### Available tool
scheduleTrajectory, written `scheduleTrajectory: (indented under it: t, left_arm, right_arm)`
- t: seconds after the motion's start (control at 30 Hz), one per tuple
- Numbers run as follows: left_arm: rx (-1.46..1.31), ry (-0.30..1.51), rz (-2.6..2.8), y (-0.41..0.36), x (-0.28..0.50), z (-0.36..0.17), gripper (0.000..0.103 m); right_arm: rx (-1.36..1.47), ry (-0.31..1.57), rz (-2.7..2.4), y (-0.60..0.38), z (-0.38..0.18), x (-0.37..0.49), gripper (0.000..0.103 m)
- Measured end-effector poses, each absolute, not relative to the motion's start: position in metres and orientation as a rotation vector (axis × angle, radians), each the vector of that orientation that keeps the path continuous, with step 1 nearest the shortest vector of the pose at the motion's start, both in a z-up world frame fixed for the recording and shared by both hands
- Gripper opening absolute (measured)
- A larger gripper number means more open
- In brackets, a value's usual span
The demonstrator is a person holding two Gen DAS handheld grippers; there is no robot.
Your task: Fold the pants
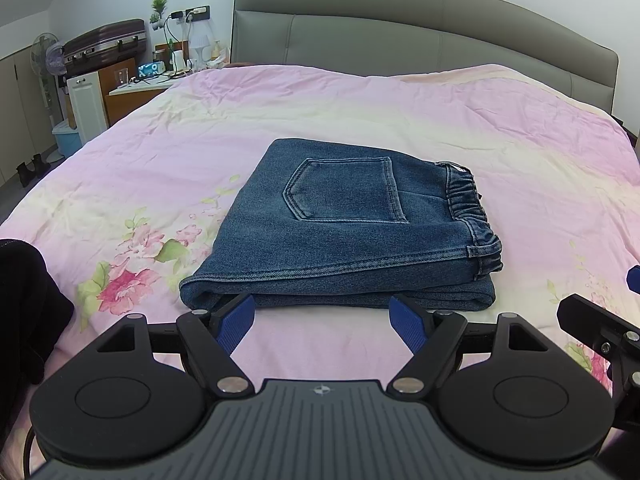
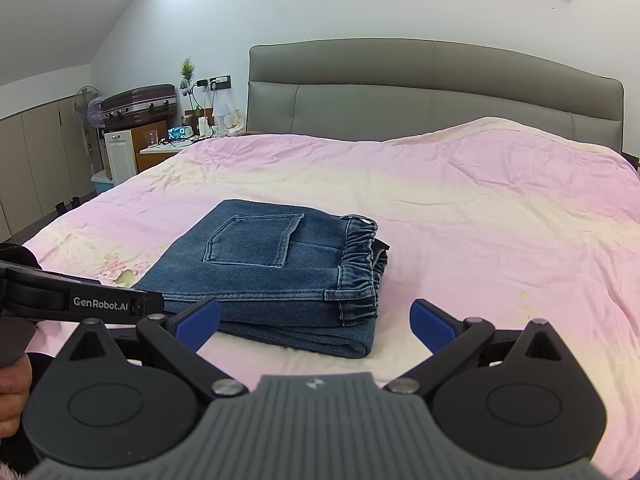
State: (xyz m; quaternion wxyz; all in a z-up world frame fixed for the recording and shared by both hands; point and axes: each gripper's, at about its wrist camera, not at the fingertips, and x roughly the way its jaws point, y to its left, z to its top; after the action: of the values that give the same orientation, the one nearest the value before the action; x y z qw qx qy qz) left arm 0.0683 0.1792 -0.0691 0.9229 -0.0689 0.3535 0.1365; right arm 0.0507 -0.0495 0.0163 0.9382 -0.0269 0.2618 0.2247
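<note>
Blue denim pants (image 1: 344, 224) lie folded in a compact stack on the pink bedspread (image 1: 360, 112), back pocket up, elastic waistband at the right. They also show in the right wrist view (image 2: 276, 276). My left gripper (image 1: 322, 320) is open and empty, just in front of the stack's near edge. My right gripper (image 2: 316, 324) is open and empty, its blue pads (image 2: 432, 326) a little short of the stack's near right corner. The left gripper's body (image 2: 80, 302) shows at the left of the right wrist view.
A grey padded headboard (image 1: 420, 40) stands at the far end of the bed. A nightstand (image 1: 136, 88) with clutter, a suitcase (image 1: 104, 42) and a fan (image 1: 46, 56) stand at the far left. Dark clothing (image 1: 24, 304) is at my near left.
</note>
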Motion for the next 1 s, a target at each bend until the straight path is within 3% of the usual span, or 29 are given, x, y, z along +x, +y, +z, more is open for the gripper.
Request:
scheduleTrajectory:
  t: [1.0]
  left_arm:
    - [-0.141,0.726,0.258,0.1843,0.0729,-0.0697,0.090]
  right_arm:
    - [-0.060,0.539,0.473,-0.0465,0.0162,0.0488,0.097]
